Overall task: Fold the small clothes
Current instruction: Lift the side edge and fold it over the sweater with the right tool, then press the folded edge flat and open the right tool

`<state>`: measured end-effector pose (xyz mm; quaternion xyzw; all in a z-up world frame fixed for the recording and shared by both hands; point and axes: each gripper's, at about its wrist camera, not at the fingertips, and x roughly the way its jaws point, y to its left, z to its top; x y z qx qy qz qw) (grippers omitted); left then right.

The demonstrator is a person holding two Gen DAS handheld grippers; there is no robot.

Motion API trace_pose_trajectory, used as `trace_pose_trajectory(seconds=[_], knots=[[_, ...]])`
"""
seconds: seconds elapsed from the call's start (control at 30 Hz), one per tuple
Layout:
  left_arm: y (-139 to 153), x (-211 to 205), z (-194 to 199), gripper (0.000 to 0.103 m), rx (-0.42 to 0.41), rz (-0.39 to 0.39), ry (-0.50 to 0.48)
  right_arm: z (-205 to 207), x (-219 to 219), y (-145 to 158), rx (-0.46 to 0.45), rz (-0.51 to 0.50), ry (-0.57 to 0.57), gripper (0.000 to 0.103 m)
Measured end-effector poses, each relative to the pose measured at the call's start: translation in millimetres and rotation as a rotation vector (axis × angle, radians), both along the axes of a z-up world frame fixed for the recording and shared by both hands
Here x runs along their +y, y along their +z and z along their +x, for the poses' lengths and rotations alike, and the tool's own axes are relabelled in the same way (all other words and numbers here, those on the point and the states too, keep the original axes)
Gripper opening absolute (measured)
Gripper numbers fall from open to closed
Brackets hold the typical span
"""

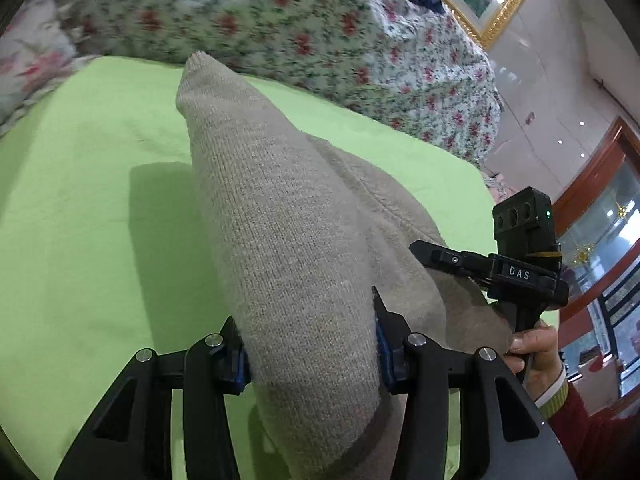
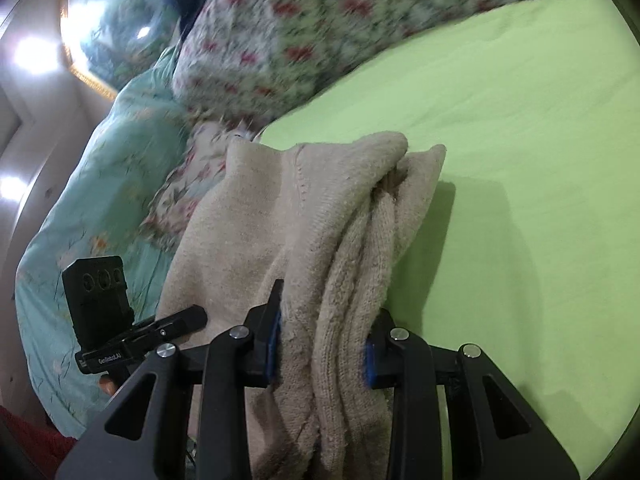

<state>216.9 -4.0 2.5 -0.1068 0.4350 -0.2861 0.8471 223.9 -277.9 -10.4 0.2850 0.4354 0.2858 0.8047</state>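
A beige knit garment (image 1: 288, 216) is held up above a lime-green sheet (image 1: 88, 208). My left gripper (image 1: 312, 344) is shut on a thick fold of it; the cloth bulges out between the jaws and stretches away forward. My right gripper (image 2: 324, 344) is shut on a bunched edge of the same beige knit garment (image 2: 320, 216), which hangs in several folds over the green sheet (image 2: 520, 160). The right gripper also shows in the left wrist view (image 1: 424, 254), clamped on the garment's far side. The left gripper shows at the left of the right wrist view (image 2: 192, 316).
A floral quilt (image 1: 280, 28) lies piled behind the sheet. A teal bedcover (image 2: 100, 208) lies to the left in the right wrist view. A gold-framed picture (image 1: 492, 4), a wooden cabinet (image 1: 600, 216) and a hand in a red sleeve (image 1: 540, 344) are at the right.
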Motion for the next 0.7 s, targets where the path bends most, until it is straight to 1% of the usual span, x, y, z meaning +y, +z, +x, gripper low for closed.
trace_pose_trajectory(seconds=[0.1,0.17,0.23,0.3,0.33,0.37,0.47,0.53,0.63,0.7], knots=[[-14,25,-11,0.048,0.026,0.009,0.025,-4,24,-12,0.021,-0.012,0.031,0.033],[-33,36,-14,0.049,0.070,0.014,0.040,-7,38,-24,0.046,-0.052,0.039,0.033],[-52,43,-17,0.054,0.099,0.012,0.058,-9,45,-30,0.050,-0.103,0.035,0.033],[-58,51,-21,0.060,0.104,-0.018,0.077,-11,42,-37,0.066,-0.097,0.024,0.035],[-59,52,-23,0.063,0.106,-0.027,0.083,-11,40,-39,0.072,-0.091,0.019,0.037],[-59,53,-25,0.063,0.105,-0.028,0.090,-11,38,-39,0.078,-0.091,0.015,0.037],[-51,52,-34,0.064,0.077,0.007,0.107,-13,36,-33,0.087,-0.121,0.011,0.042],[-44,56,-43,0.067,0.050,0.035,0.121,-15,36,-24,0.088,-0.144,0.009,0.047],[-32,67,-50,0.070,0.018,0.054,0.159,-20,27,-6,0.041,-0.170,-0.035,0.049],[-24,81,-51,0.070,0.010,0.048,0.200,-20,19,9,-0.002,-0.169,-0.079,0.049]])
